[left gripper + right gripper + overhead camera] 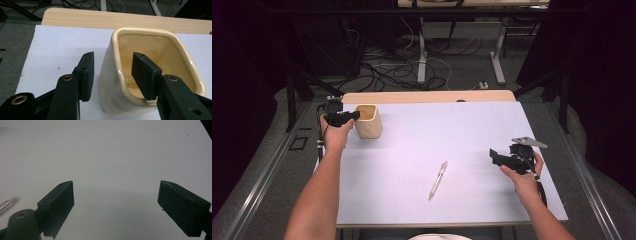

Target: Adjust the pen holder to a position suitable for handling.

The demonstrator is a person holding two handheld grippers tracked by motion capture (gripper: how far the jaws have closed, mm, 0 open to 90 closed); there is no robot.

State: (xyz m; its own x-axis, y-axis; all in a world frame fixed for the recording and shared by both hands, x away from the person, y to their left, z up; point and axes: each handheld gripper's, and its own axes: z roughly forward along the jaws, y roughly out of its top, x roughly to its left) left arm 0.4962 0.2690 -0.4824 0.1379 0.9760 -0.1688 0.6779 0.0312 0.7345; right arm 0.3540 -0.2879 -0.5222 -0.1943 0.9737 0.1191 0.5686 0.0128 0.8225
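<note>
the left gripper (112,72), jaws spread, straddles the near-left wall of the cream cup (150,50), while the right gripper (116,207) hangs spread right of the pen (438,180).

cup (110,82) glossy ceramic | table (125,20) matt wood | pen (438,180) shiny metal

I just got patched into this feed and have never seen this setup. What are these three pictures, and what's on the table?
No robot here: a person holds a two-fingered gripper in each hand. The high view looks down from above the table; the other two cameras ride on the grippers, looking along their black fingers. The left gripper straddles the near wall of a cream ceramic cup, one finger inside, one outside, not yet closed on it. The right gripper is open above the white table cover, holding nothing. A silver pen lies between the two hands.
</note>
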